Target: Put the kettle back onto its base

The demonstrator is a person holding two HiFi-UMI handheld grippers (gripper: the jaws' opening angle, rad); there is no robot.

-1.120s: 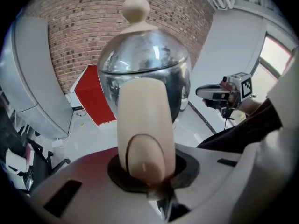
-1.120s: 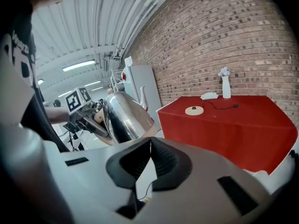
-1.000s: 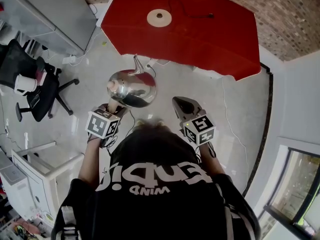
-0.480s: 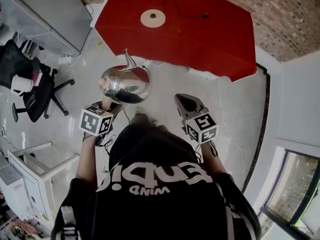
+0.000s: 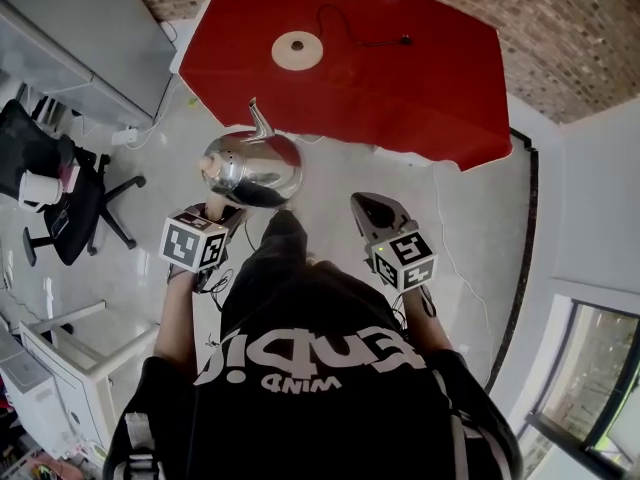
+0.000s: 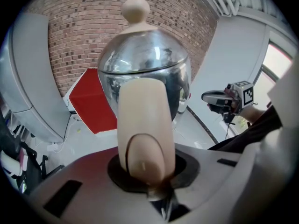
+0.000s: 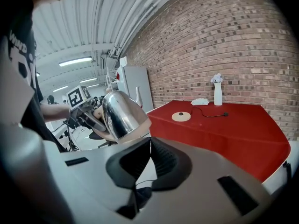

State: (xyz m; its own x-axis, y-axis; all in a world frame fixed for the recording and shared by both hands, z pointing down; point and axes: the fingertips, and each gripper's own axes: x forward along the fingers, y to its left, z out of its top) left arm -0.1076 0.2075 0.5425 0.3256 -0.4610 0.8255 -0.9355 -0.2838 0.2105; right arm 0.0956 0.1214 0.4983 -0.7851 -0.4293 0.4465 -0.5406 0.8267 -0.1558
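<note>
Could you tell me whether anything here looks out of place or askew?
Only the kettle: it hangs over the floor in the left gripper, away from its base on the red table. Nothing looks spilled.

Office-like workroom, brick wall [image 5: 570, 28], swivel chair [image 5: 62, 200], red table [image 5: 420, 88]

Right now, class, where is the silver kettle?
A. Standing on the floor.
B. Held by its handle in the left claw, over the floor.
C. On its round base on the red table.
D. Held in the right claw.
B: the left claw is shut on the cream handle, and the kettle hangs over the floor, short of the red table with its bare base.
</note>
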